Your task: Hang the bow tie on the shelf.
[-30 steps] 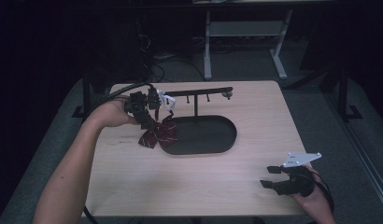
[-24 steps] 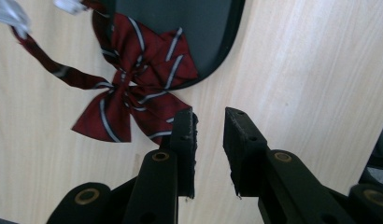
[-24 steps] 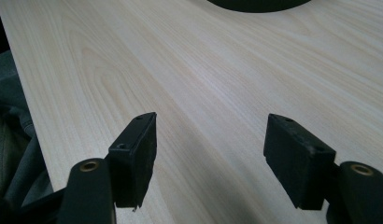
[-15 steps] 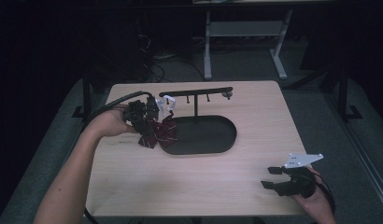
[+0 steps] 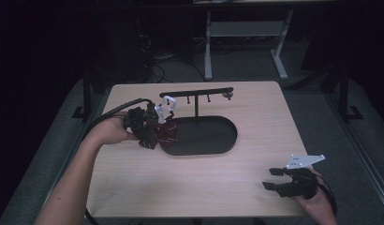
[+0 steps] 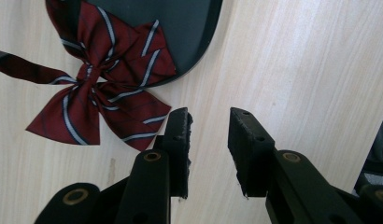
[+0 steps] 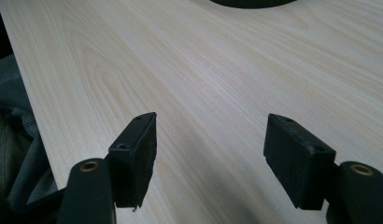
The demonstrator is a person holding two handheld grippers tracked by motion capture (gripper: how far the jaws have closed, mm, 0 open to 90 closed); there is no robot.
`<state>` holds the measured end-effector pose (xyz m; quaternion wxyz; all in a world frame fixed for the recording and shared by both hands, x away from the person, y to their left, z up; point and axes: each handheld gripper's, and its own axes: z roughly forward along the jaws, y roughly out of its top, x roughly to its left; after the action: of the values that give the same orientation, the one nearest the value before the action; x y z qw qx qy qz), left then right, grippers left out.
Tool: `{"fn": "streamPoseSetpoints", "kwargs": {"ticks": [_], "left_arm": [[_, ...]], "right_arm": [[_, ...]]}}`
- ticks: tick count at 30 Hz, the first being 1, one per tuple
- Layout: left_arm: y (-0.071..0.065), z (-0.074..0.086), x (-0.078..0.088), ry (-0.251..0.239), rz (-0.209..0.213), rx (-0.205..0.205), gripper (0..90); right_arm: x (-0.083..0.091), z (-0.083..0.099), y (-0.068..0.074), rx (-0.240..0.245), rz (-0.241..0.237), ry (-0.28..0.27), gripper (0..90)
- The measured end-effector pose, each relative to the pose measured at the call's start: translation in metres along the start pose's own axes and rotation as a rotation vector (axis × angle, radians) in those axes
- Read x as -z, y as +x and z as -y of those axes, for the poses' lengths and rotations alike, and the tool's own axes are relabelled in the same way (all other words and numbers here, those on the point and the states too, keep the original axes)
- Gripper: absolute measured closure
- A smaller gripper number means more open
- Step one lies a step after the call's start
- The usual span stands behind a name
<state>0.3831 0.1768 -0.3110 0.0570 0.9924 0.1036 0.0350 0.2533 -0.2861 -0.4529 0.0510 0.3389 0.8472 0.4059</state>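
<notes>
A pale wooden worktop (image 5: 195, 187) carries a black oval tray (image 5: 209, 136) with a post and a crossbar of small hooks (image 5: 195, 92) rising from its far edge. At the tray's left end a dark red striped bow tie (image 6: 103, 88) lies flat, partly on the tray and partly on the wood, with one strap trailing away from it. The left gripper (image 6: 209, 128) is held just beside the bow, its jaws a little apart and just having been opening, with nothing between them. The release of the bow seems to be the step in hand. Next, the gripper is best drawn clear without snagging the strap. The right gripper (image 5: 273, 179) is held at the near right, jaws wide apart and empty.
</notes>
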Motion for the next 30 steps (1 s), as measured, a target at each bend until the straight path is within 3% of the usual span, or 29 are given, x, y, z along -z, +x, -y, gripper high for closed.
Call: {"fn": "streamPoseSetpoints", "kwargs": {"ticks": [7, 16, 30], "left_arm": [[-0.009, 0.004, -0.006, -0.012, -0.003, -0.011, 67.9], [-0.015, 0.014, -0.016, -0.035, 0.0, 0.011, 65.0], [-0.039, 0.025, -0.036, -0.049, 0.027, 0.009, 59.6]], "right_arm": [[0.0, 0.001, 0.0, 0.0, 0.001, -0.002, 34.2], [0.0, 0.001, 0.0, -0.004, 0.0, 0.001, 34.2], [-0.001, 0.001, 0.002, -0.006, 0.003, 0.004, 34.2]]}}
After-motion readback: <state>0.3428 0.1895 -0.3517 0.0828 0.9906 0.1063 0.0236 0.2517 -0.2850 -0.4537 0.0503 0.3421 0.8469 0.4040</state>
